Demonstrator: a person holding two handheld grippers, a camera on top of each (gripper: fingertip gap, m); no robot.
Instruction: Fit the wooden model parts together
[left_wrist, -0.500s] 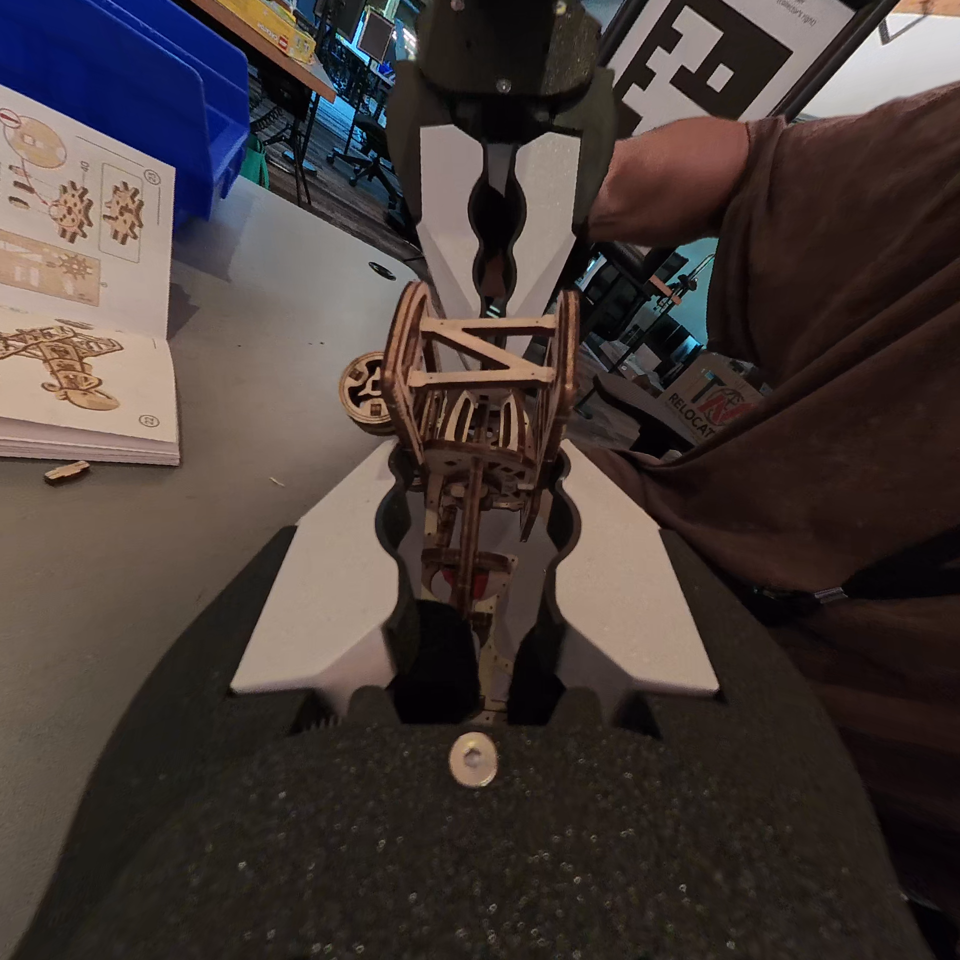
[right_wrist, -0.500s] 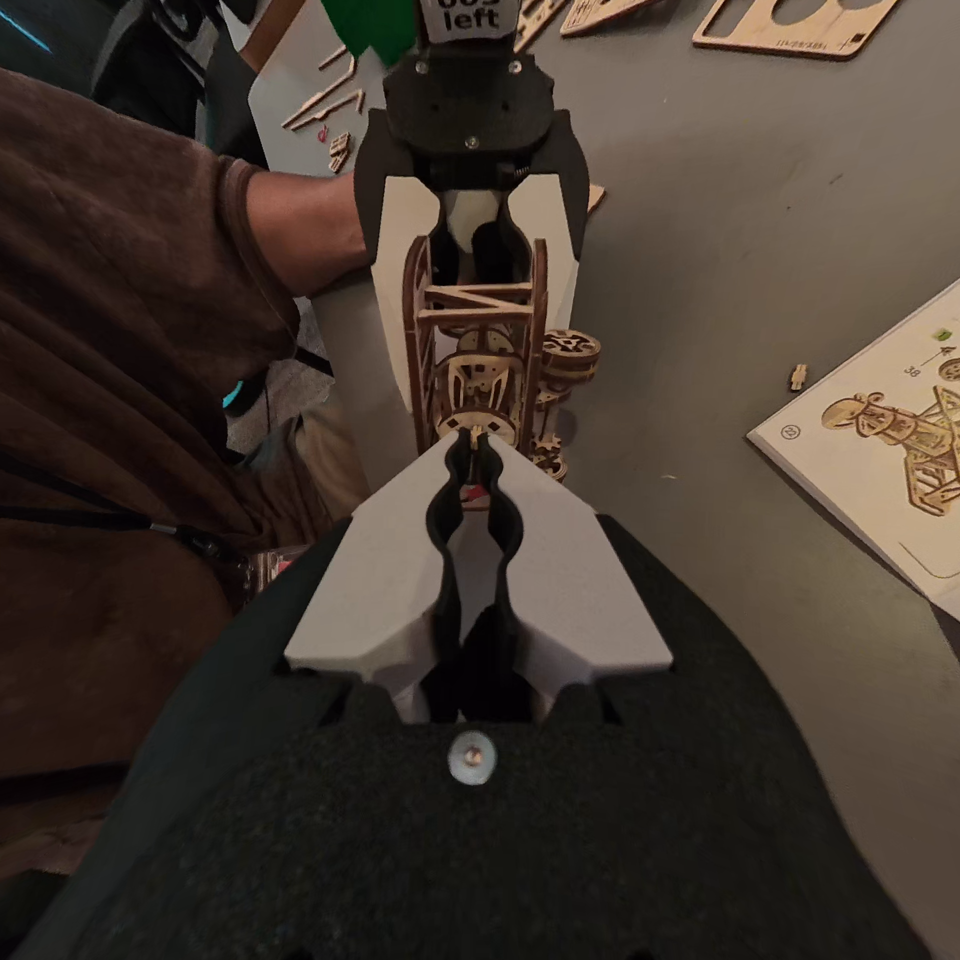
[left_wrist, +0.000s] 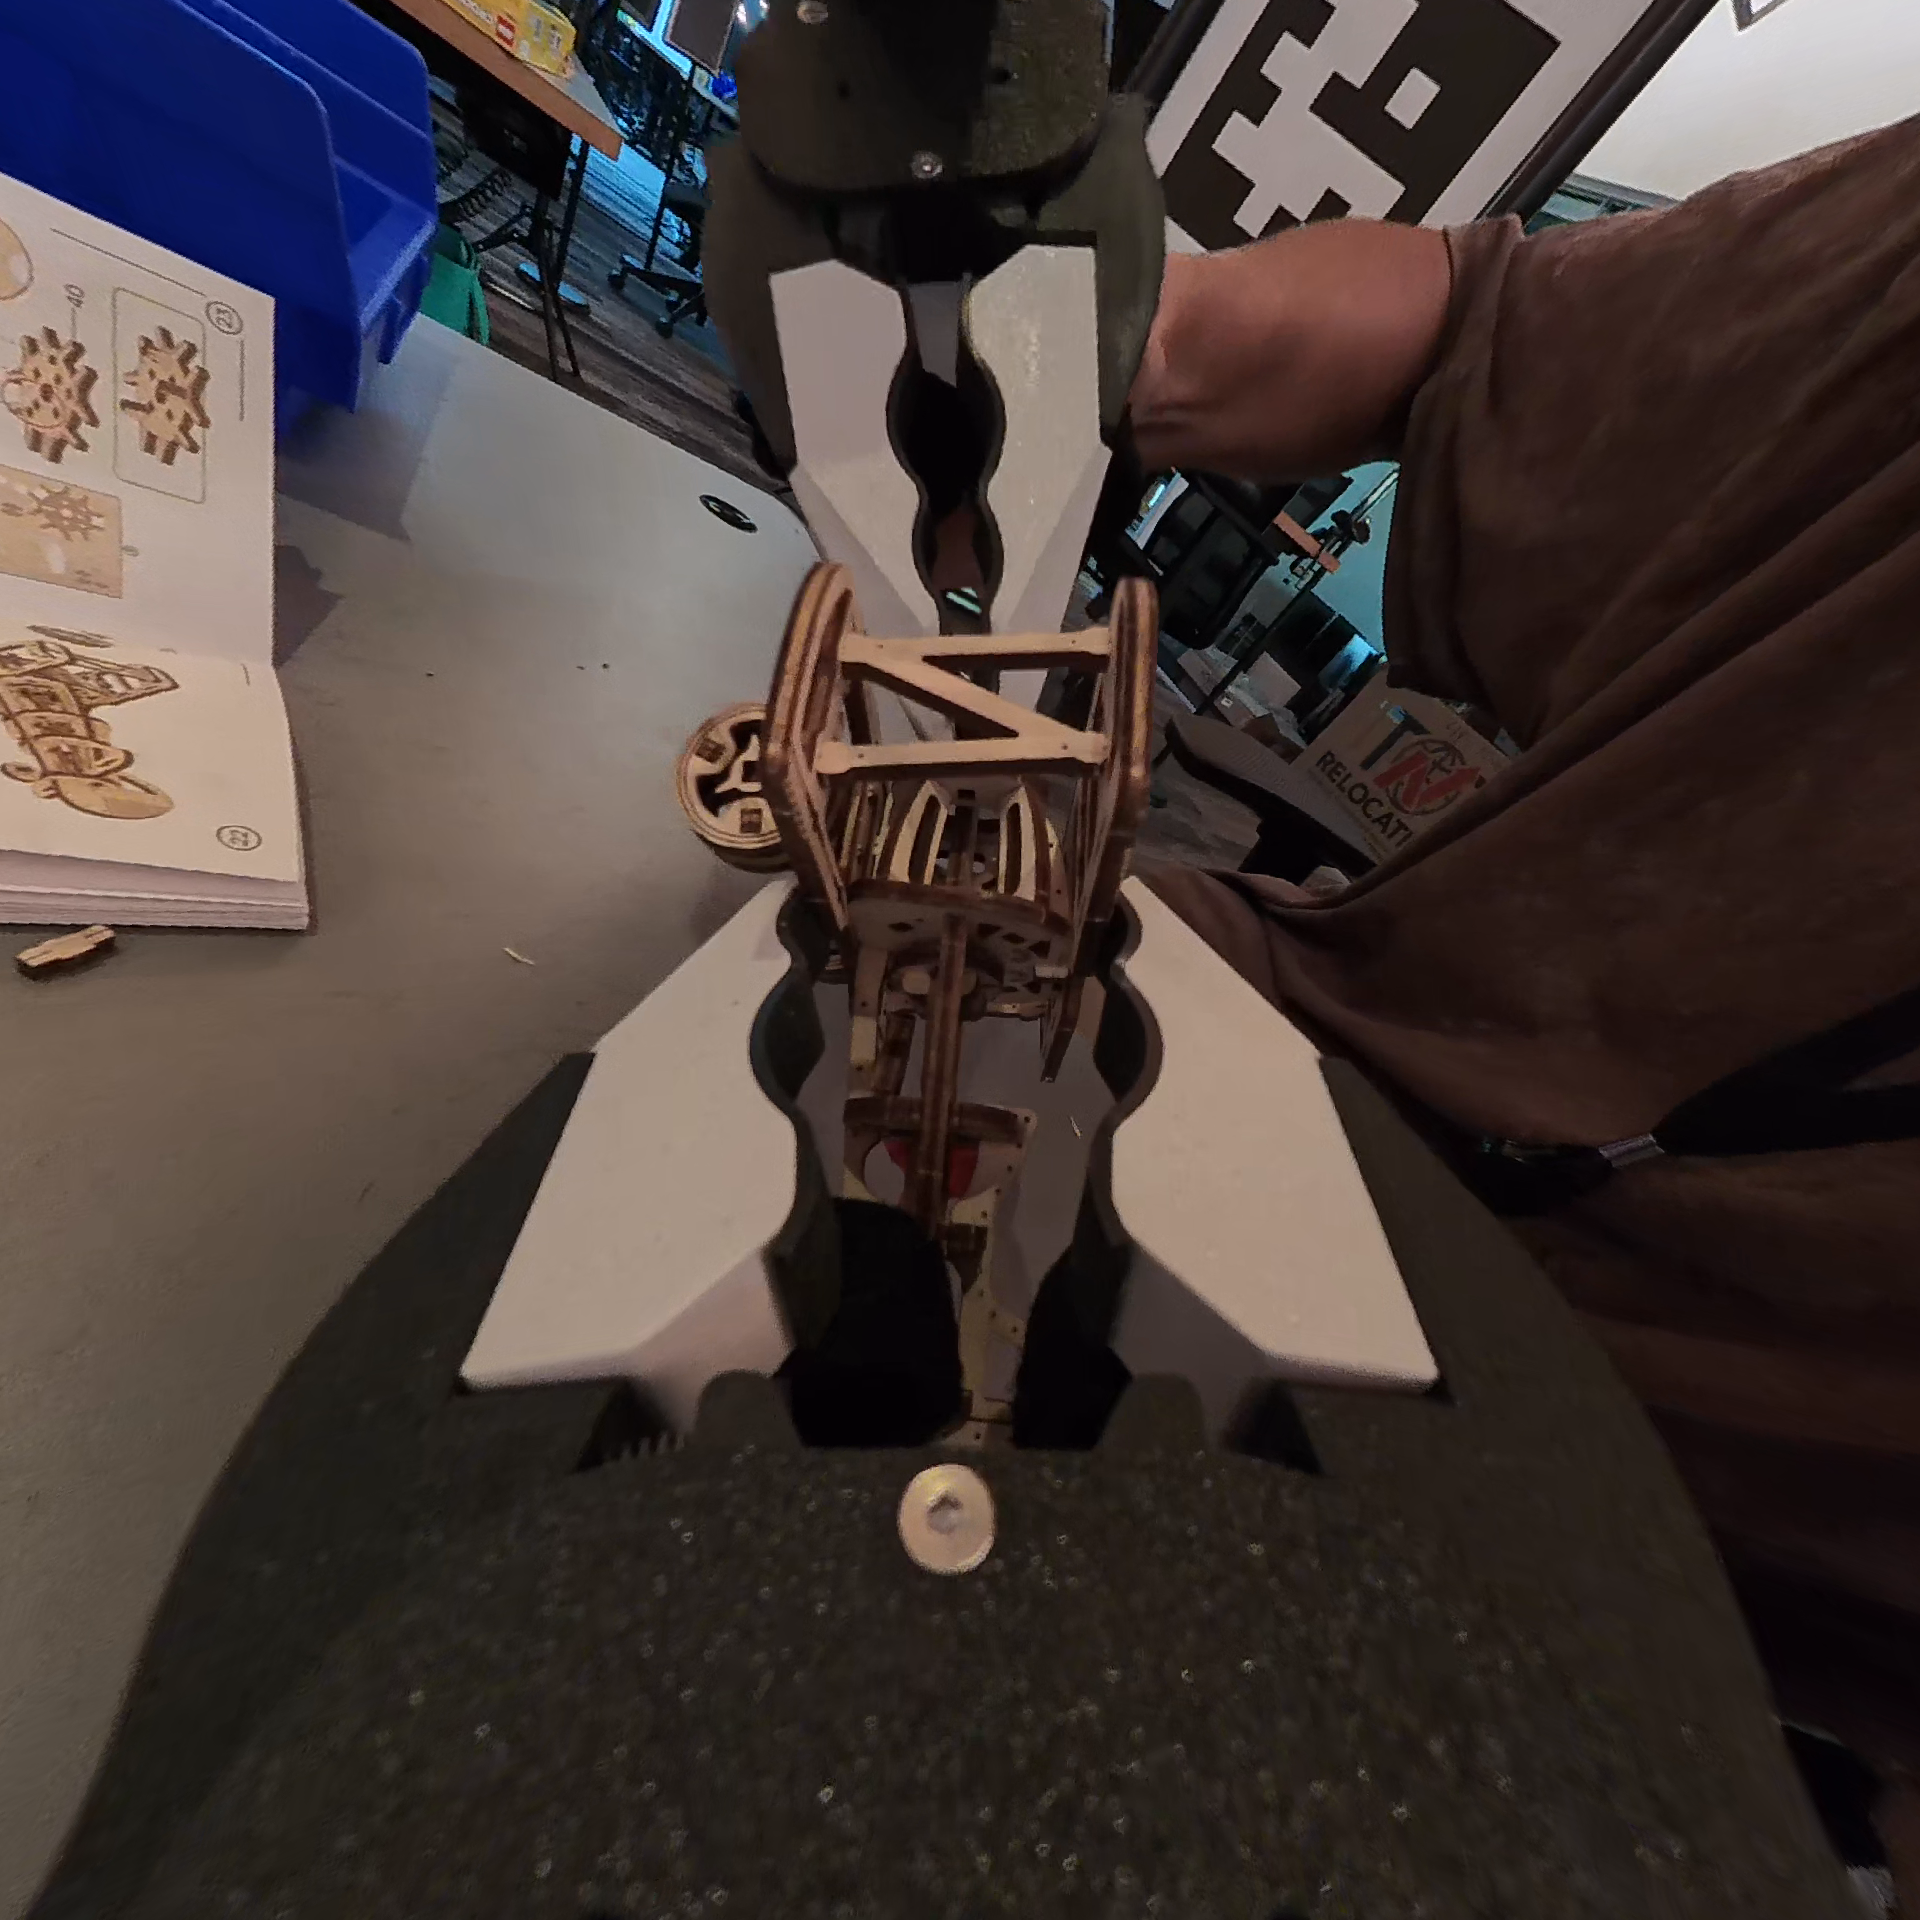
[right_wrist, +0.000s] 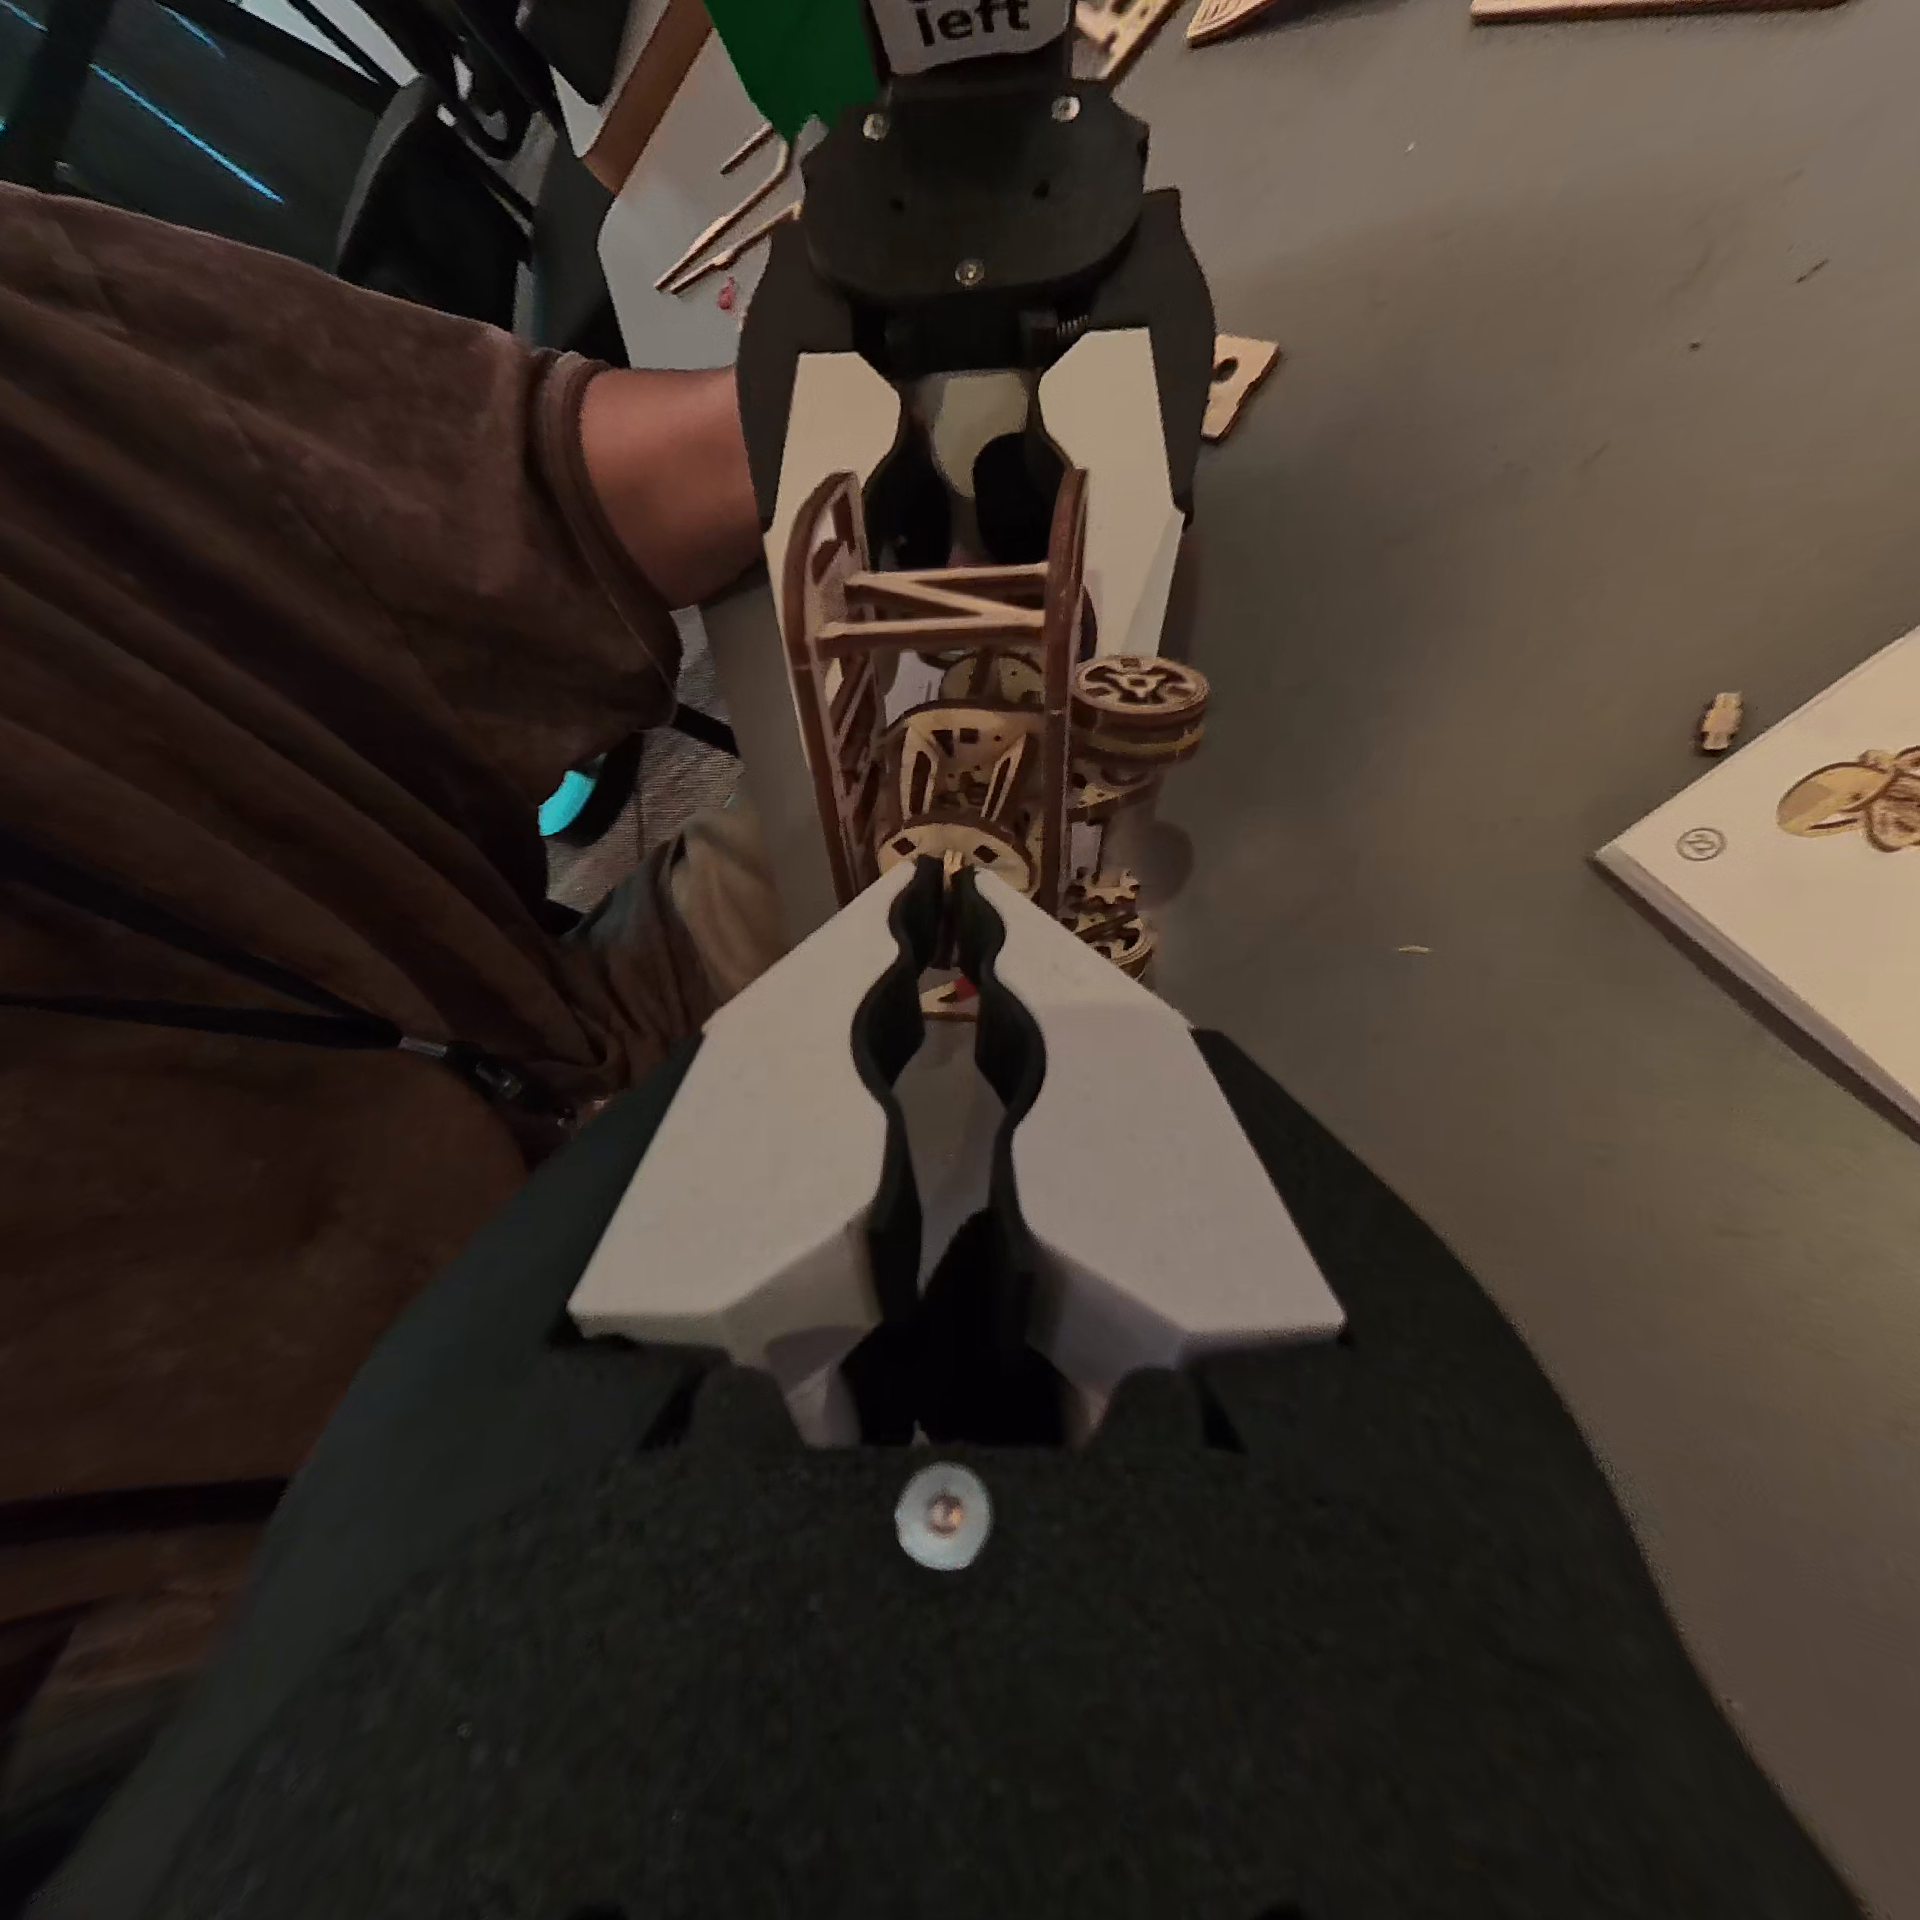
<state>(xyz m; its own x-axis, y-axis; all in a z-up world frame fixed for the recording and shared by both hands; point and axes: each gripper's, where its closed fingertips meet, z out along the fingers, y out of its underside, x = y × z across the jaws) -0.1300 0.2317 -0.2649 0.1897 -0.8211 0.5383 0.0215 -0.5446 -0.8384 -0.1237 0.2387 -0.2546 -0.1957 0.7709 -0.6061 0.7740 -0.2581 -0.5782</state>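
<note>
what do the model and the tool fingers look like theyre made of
The model looks like thin laser-cut plywood: pale unfinished faces with dark, burnt-looking edges. The left tool's fingers look like matte white plastic, possibly 3D-printed, lined with wavy black pads, probably rubber or foam. The right tool looks the same.

I'm in a workshop-like lab: ahead of my left gripper (left_wrist: 951, 914) stand blue bins (left_wrist: 208, 187), office chairs (left_wrist: 665, 260), and a fiducial marker board (left_wrist: 1340, 94).
</note>
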